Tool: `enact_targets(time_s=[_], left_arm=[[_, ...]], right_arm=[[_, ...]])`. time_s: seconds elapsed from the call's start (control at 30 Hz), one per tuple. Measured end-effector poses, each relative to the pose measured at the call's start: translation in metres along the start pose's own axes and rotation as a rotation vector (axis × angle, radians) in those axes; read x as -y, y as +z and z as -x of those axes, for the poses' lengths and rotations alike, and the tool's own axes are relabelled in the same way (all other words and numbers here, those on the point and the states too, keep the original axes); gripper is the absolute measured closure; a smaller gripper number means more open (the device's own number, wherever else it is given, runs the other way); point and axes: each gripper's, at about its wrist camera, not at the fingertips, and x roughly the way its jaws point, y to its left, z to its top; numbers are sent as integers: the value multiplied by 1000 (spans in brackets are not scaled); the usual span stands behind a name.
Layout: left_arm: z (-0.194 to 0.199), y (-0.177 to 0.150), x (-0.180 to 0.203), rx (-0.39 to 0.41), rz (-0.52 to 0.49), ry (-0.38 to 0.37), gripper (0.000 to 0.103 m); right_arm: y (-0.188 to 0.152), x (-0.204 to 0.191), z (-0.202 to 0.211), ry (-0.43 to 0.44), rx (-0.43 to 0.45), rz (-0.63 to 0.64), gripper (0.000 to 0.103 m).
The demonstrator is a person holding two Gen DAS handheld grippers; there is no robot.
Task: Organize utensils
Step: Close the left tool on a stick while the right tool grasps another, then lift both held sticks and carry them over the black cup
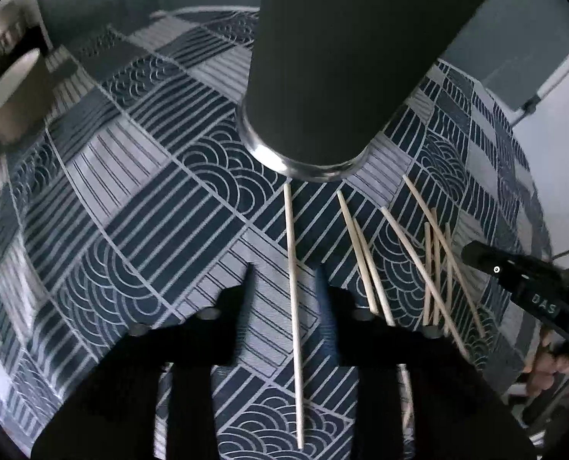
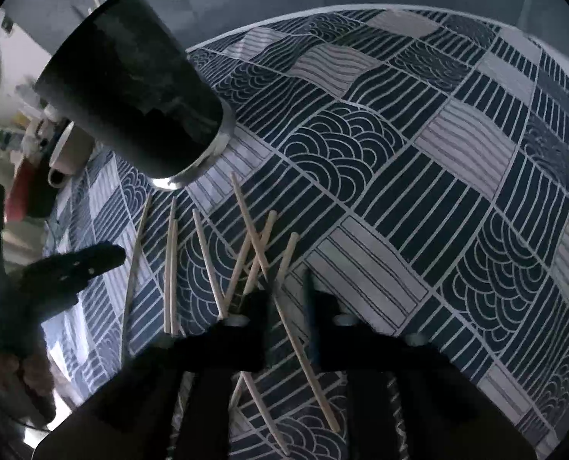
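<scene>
Left gripper (image 1: 284, 283) is part open, empty, straddling a lone chopstick (image 1: 294, 306) that runs lengthwise between its fingers.

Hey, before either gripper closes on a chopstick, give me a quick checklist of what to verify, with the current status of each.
1. One chopstick lies alone between the fingers of the left gripper: ok; pads not touching it.
2. Right gripper straddles a single stick: not ok; its long chopstick crosses others in the pile.
3. Black tumbler stands upright on the patterned tablecloth, mouth up: ok.
4. Room inside the tumbler: cannot tell; its opening is not visible.
5. Grippers apart from each other: ok.
6. Mug clear of the work area: ok, off at the table edge.
</scene>
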Motion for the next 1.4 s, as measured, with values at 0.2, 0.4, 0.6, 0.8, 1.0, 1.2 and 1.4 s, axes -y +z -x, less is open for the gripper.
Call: enact_targets(time_s=[0.2,0.4,0.6,0.8,1.0,1.2,1.4], left_arm=[[-6,-10,5,-44,-51,56,50],[-12,-18,10,-67,-96,109,49],[-15,-19,11,-63,-95,145,44],[-11,-19,10,-55,-109,134,77],[-8,-15,-8,-73,-12,70,98],[-3,-15,-23,-85,52,33,98],[20,-1,-37,-36,71,57,98]], right_arm=[[-4,-17,-7,-60,-29,112,72],[-10,-21,-13,-125,-46,160,74],[-11,-22,-13,-76,-65,158,97],[-15,-21,-11,-80,-68,152,98],[-20,-11,-7,-69,-76,143,99],[-16,-4,7,-62,-46,147,98],[1,-5,24,-49,6,147,98]])
